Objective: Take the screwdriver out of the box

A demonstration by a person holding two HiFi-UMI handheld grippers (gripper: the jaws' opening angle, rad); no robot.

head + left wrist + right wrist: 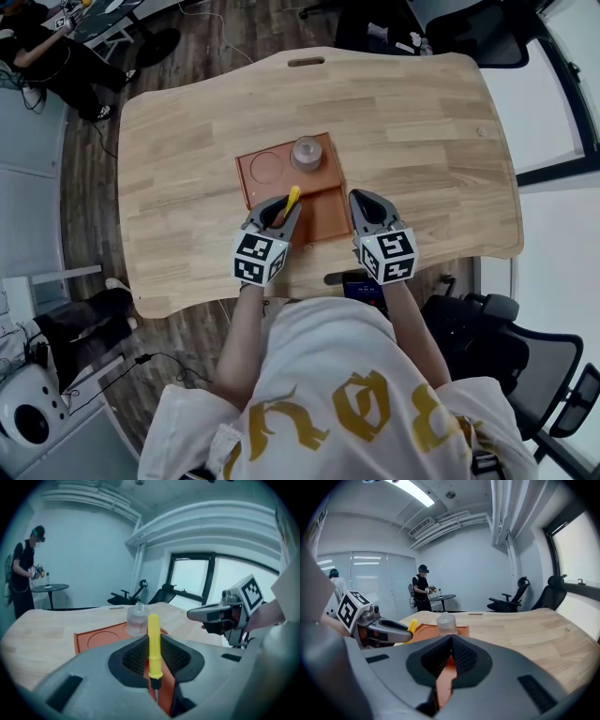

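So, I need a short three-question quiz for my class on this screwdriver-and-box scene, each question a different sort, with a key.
1. Multiple choice: what does the left hand-held gripper hold? A a spoon; B a yellow-handled screwdriver; C nothing.
2. True or false: the right hand-held gripper has its jaws wide apart.
3. Short answer: what is the clear bottle standing in?
Key: 1 B. 2 False; they are shut, with nothing between them. 3 The orange box.
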